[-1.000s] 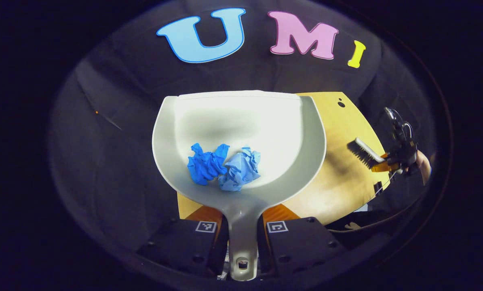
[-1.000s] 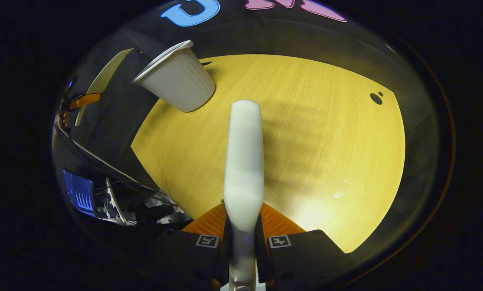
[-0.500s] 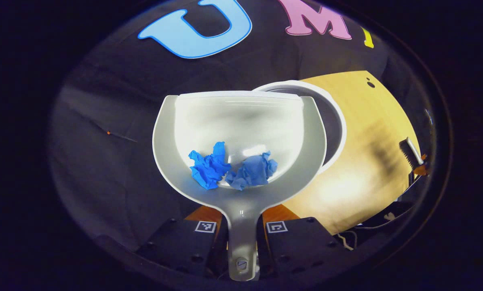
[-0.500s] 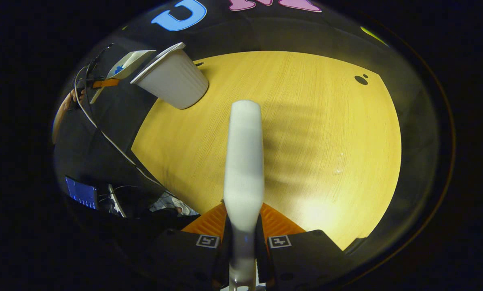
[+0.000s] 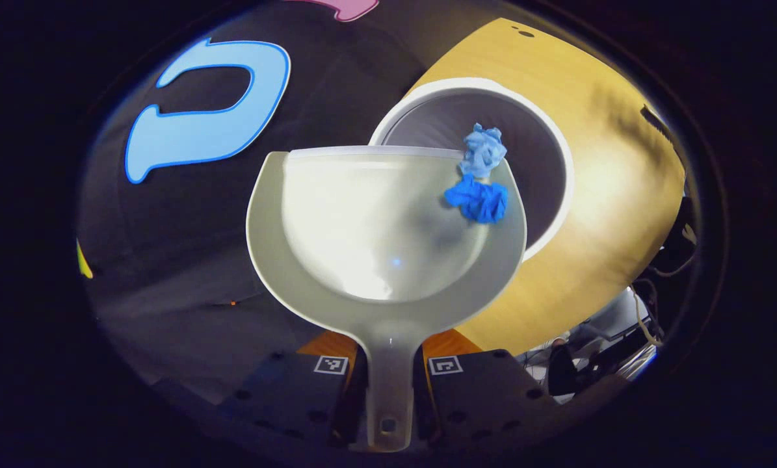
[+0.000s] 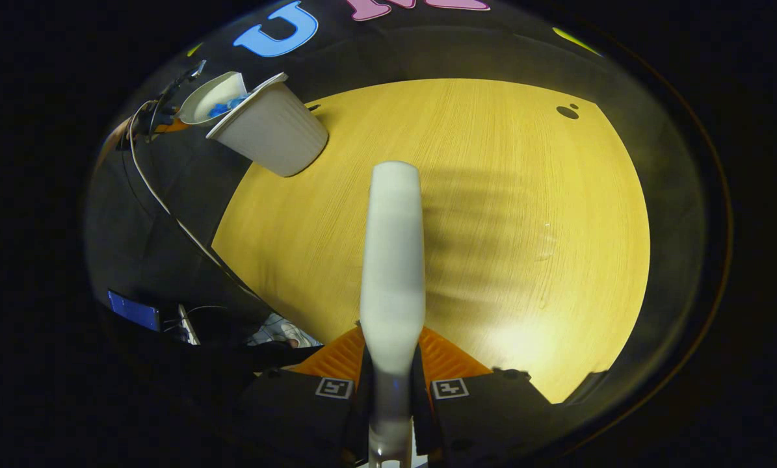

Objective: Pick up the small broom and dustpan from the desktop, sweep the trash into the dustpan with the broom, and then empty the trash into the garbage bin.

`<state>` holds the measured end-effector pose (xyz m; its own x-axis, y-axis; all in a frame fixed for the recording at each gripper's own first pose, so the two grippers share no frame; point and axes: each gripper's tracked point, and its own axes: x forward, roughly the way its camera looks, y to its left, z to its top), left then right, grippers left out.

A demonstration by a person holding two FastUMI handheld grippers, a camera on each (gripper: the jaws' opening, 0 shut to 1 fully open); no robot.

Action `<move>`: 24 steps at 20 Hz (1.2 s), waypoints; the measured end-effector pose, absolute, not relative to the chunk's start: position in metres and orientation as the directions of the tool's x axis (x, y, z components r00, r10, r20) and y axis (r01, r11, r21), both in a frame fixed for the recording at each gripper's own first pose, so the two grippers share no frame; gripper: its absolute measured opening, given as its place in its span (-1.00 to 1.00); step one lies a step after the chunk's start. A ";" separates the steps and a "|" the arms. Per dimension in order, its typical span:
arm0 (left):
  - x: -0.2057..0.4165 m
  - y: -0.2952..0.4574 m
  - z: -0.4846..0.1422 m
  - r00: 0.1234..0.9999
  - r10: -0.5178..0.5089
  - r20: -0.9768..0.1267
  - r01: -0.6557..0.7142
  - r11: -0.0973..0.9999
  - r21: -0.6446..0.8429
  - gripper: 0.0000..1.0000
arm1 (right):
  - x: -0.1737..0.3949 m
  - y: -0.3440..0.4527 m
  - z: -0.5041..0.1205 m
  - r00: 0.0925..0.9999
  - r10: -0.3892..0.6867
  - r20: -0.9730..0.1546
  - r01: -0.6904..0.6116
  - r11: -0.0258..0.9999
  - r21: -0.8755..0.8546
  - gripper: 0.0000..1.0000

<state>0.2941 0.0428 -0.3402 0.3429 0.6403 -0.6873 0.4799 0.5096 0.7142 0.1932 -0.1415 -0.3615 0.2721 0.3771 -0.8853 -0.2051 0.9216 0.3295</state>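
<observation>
My left gripper (image 5: 388, 364) is shut on the handle of the white dustpan (image 5: 362, 227), which is tipped over the white garbage bin (image 5: 544, 149). Two crumpled blue paper balls (image 5: 479, 188) sit at the pan's front right corner, at the lip above the bin's mouth. My right gripper (image 6: 391, 383) is shut on the white broom (image 6: 391, 260), held above the yellow wooden desktop (image 6: 492, 195). In the right gripper view the bin (image 6: 271, 133) stands at the table's far left corner with the dustpan (image 6: 209, 101) tilted over it, blue paper inside, and the left gripper (image 6: 151, 120) behind.
The broom's dark bristles (image 5: 658, 123) show at the far right in the left gripper view. Cables (image 6: 167, 208) hang off the table's left edge, with equipment (image 6: 134, 312) below. A small dark mark (image 6: 567, 112) lies near the far right of the table.
The dustpan has swung right and tipped over the bin. The blue paper balls slid from the back of the pan to its front right lip. The broom has stayed nearly still.
</observation>
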 end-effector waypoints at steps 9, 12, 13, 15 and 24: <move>0.298 0.039 -0.336 0.375 0.653 -0.658 0.484 0.467 0.740 -0.41 | 0.192 -0.139 -0.362 0.267 0.382 -0.885 -0.170 0.923 0.347 -0.41; 0.306 0.020 -0.337 0.445 0.581 -0.681 0.403 0.550 0.732 -0.42 | 0.194 -0.143 -0.365 0.280 0.344 -0.896 -0.169 0.937 0.307 -0.41; 0.310 0.012 -0.337 0.476 0.556 -0.682 0.376 0.573 0.729 -0.42 | 0.197 -0.148 -0.367 0.299 0.315 -0.901 -0.165 0.947 0.277 -0.50; 0.318 -0.003 -0.339 0.550 0.497 -0.672 0.326 0.613 0.720 -0.43 | 0.206 -0.147 -0.370 0.330 0.299 -0.895 -0.132 0.954 0.270 -0.31; 0.302 -0.155 -0.400 0.728 0.085 -0.681 0.303 0.851 0.429 -0.43 | 0.229 -0.153 -0.357 0.398 0.247 -0.884 -0.044 0.967 0.250 -0.33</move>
<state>0.3015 -0.1546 -0.4002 0.7276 0.0847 -0.6808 0.3028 0.8508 0.4295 0.2285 -0.1530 -0.3574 0.3977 0.2469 -0.8837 -0.0444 0.9672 0.2502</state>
